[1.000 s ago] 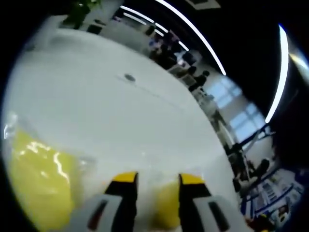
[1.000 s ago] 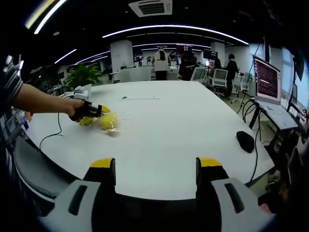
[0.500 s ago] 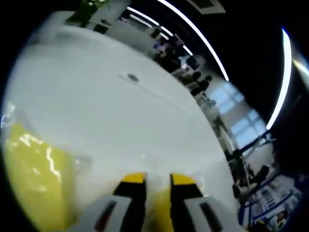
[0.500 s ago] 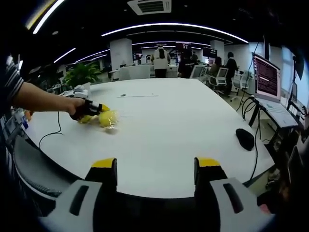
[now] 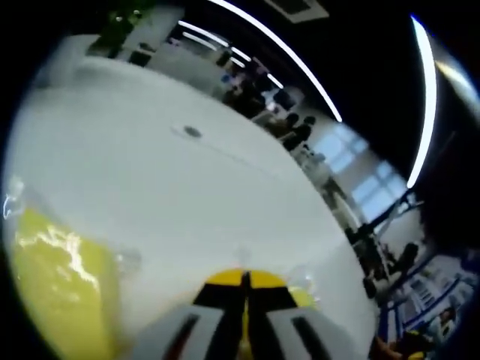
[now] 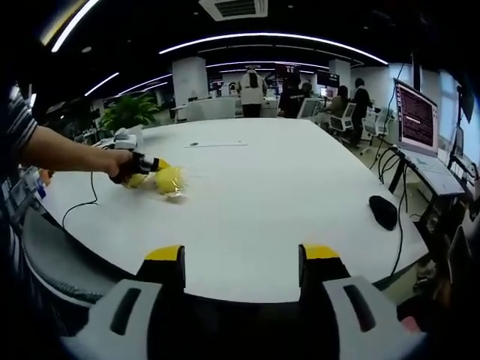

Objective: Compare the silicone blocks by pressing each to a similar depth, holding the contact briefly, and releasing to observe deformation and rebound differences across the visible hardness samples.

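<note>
left gripper view, left claw pinched together on yellow block, right claw spread above table edge

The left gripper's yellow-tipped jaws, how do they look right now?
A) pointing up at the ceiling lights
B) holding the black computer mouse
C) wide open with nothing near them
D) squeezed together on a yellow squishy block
D: in the left gripper view the left gripper has its yellow tips touching each other, with the soft yellow silicone block bulging out beside them on the white table.
</note>
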{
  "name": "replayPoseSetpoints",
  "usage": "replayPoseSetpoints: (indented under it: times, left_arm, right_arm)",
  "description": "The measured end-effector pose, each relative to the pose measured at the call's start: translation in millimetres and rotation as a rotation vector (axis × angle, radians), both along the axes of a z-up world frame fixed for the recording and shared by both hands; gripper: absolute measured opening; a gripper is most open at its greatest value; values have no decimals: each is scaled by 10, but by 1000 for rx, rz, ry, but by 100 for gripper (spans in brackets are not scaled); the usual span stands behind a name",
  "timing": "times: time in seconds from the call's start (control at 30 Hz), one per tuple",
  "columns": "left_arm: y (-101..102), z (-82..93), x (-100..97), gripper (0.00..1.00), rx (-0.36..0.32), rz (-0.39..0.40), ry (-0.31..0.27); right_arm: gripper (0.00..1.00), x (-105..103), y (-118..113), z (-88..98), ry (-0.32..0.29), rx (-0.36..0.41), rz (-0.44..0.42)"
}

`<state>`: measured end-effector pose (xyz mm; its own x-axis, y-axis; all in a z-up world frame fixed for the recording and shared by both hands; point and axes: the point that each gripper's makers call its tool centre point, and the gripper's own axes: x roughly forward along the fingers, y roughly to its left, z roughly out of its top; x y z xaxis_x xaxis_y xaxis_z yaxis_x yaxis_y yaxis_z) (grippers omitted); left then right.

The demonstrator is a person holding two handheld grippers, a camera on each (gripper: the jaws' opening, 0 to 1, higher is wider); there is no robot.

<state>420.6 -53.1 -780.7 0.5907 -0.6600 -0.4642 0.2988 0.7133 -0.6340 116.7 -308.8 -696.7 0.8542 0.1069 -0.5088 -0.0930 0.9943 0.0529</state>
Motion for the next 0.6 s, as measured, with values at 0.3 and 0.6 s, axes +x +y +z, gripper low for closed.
replayPoseSetpoints:
  times: [0.3,0.6]
  left_arm:
    - [-106,246,-112,0,-74,-32,-54]
    - [-173,394,-334,0,-107,-75,-80]
  right_arm:
    - [53,-26,20,-8,4,6,10]
    - [52,-30,67,-1,0,10,29]
